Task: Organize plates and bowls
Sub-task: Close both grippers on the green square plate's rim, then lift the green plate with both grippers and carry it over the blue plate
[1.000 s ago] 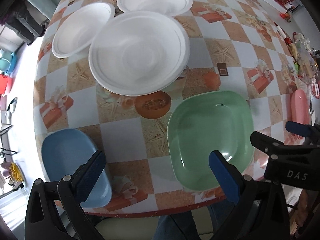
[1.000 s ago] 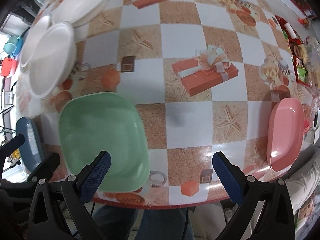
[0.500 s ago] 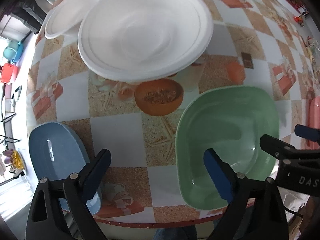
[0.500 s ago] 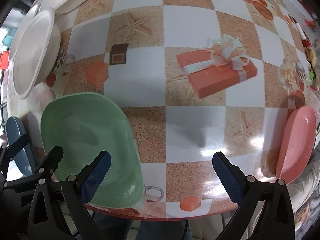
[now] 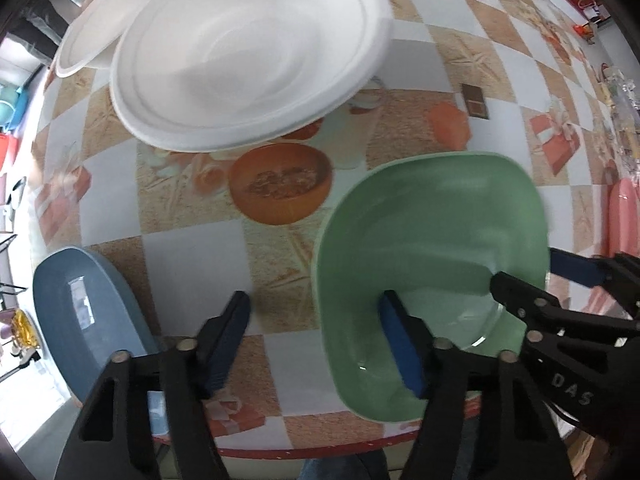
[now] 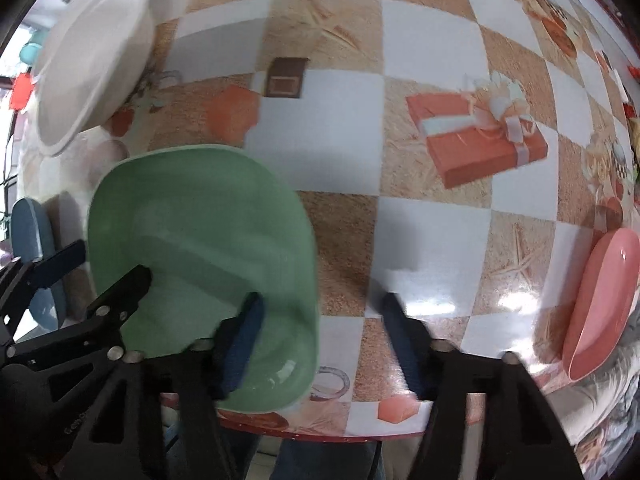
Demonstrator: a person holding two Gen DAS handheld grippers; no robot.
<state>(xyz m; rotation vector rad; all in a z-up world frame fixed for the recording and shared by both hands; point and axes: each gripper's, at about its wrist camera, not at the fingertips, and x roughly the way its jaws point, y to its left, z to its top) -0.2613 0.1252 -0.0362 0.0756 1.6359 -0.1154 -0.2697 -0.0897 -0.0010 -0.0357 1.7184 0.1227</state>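
A green squarish plate (image 5: 432, 248) lies at the table's near edge; it also shows in the right wrist view (image 6: 200, 232). My left gripper (image 5: 316, 320) is open and straddles the plate's left rim, one finger inside it. My right gripper (image 6: 320, 312) is open and straddles the plate's right rim. A blue plate (image 5: 80, 312) lies at the near left. A pink plate (image 6: 604, 296) lies at the near right. A large white bowl (image 5: 248, 52) sits further back, partly over another white bowl (image 5: 96, 36).
The table (image 6: 432, 240) has a checked cloth with printed gift boxes and bowls. Its red near edge (image 5: 320, 446) runs just below the grippers. Clutter stands along the far right edge (image 5: 616, 92).
Both grippers have moved down and forward to the green plate, and their fingers have narrowed around its left and right rims.
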